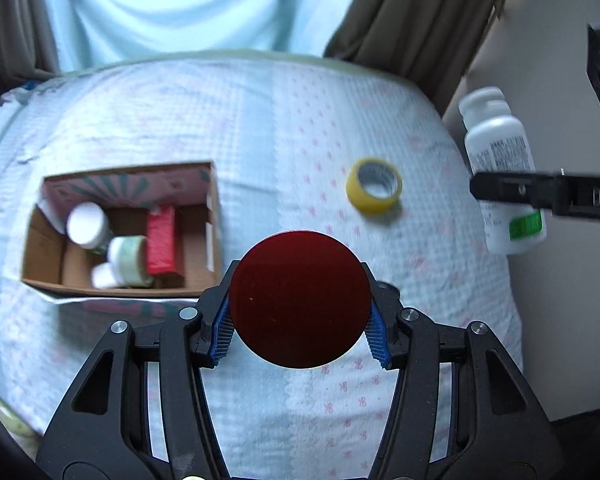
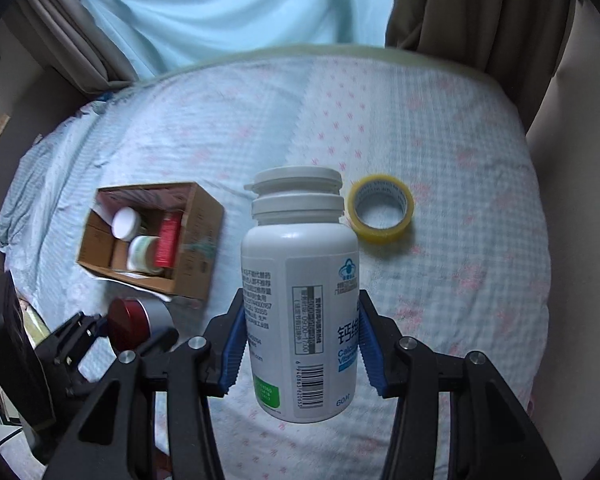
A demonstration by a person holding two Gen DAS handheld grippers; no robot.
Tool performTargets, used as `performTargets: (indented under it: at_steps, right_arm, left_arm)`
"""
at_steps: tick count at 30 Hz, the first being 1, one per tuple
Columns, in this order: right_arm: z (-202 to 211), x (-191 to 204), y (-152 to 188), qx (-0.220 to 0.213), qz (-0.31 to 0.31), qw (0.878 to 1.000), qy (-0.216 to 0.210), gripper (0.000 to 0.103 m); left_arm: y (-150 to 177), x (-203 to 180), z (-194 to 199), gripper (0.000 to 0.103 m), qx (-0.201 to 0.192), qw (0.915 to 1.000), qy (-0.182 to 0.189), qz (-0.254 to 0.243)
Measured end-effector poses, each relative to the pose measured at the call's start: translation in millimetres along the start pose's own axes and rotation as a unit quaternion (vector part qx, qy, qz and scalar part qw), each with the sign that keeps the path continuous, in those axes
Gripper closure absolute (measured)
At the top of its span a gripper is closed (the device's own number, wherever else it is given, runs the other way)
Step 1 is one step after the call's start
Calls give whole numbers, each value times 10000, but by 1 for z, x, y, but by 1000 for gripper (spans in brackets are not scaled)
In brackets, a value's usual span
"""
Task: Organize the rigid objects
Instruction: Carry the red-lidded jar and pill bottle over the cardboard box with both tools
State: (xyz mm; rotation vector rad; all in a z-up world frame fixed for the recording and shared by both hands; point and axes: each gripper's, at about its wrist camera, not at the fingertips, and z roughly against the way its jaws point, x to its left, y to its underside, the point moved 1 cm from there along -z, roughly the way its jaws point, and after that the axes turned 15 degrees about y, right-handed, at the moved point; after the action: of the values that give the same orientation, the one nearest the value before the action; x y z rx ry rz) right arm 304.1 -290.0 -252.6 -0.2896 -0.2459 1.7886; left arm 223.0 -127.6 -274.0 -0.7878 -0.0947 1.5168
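Mid-carry above bed: my left gripper [image 1: 300, 330] clamps red-lidded jar [image 1: 299, 299], right gripper [image 2: 302, 344] clamps white bottle [image 2: 300, 292]; next, lower both into cardboard box [image 2: 196, 240] ahead-left.

Both grippers clamped, angled downward

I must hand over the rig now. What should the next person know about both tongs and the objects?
Left tongs: shut on the red-lidded can, held above the bed.
Right tongs: shut on the white pill bottle, also in the air.
Cardboard box: on the bedspread, already holding a white jar, a tape roll, a red packet and another white item.
Yellow tape roll: lies on the bedspread, outside the box.
Left to do: probably box the can, the bottle, then the yellow tape.
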Motion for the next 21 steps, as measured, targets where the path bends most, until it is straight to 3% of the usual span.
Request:
performTargets:
  at_steps: [6,11,16,21]
  right_arm:
    - [57,29,-7,-424,-18,9985,-333,57]
    - [76,57,-8,-526,-109,9966,-632,57]
    - [82,91,-6,-495,-143,9959,-745,57]
    - [80,134,-9,-412,-207,9967,-674,57]
  left_arm:
    - [-26,14,74,53,-206,9994,-277,-42]
    - [-42,45,125,53,-423,9982,-417,127]
    - [-55,93,155,53,-524,9971,-412,355]
    - [-65,147,168,53,-354,9979,-376,393]
